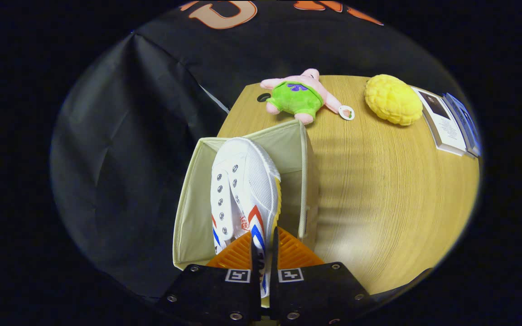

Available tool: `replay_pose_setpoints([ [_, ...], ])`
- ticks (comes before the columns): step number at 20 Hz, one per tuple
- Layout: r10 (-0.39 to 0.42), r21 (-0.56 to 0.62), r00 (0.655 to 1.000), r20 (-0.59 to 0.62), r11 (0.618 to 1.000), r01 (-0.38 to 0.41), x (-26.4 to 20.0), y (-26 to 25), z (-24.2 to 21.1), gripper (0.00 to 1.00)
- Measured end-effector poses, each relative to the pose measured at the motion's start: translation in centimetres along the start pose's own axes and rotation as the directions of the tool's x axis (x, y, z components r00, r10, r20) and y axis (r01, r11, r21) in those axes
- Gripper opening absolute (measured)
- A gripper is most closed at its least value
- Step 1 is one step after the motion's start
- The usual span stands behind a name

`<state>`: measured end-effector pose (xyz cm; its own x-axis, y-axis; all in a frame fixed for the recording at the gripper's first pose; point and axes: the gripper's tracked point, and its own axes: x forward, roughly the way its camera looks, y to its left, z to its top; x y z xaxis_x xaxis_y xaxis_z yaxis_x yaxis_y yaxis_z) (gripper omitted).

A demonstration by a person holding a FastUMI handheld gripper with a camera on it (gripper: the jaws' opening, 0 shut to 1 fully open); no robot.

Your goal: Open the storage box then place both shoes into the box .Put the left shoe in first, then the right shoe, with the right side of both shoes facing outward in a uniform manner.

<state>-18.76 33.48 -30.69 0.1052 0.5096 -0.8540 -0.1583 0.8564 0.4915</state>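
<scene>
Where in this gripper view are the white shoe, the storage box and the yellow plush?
white shoe (261, 176), gripper view, mesh side of the toe.
storage box (193, 203), gripper view, inner left wall.
yellow plush (390, 99), gripper view, bumpy top.

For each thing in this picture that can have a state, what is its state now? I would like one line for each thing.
storage box: open at the top, upright on the table.
white shoe: partly inside the storage box, toe pointing away from the claw, side wall pinched near the heel.
claw: shut on the white shoe.
plush toy: lying flat on the table, beyond the box.
yellow ball: resting beside the books.
books: closed, lying side by side.
</scene>
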Motion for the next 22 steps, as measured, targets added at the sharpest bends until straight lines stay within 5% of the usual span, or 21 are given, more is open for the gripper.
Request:
replay_pose_setpoints([
  [5, -0.066, 0.025, 0.997, -0.045, 0.997, 0.067, 0.9, -0.6, 0.0, 0.10],
  [10, -0.125, -0.010, 0.992, -0.002, 0.992, 0.125, -0.6, -1.0, 1.0, 0.33],
  [13, -0.005, 0.014, 0.998, 0.070, 1.000, 0.004, -2.1, 1.1, 3.2, 0.30],
  [16, 0.005, -0.038, 0.986, 0.165, 0.999, 0.002, -4.8, 0.7, 6.0, 0.31],
  [22, 0.039, -0.117, 0.930, 0.366, 0.993, 0.004, -10.5, -0.4, 10.6, 0.63],
])
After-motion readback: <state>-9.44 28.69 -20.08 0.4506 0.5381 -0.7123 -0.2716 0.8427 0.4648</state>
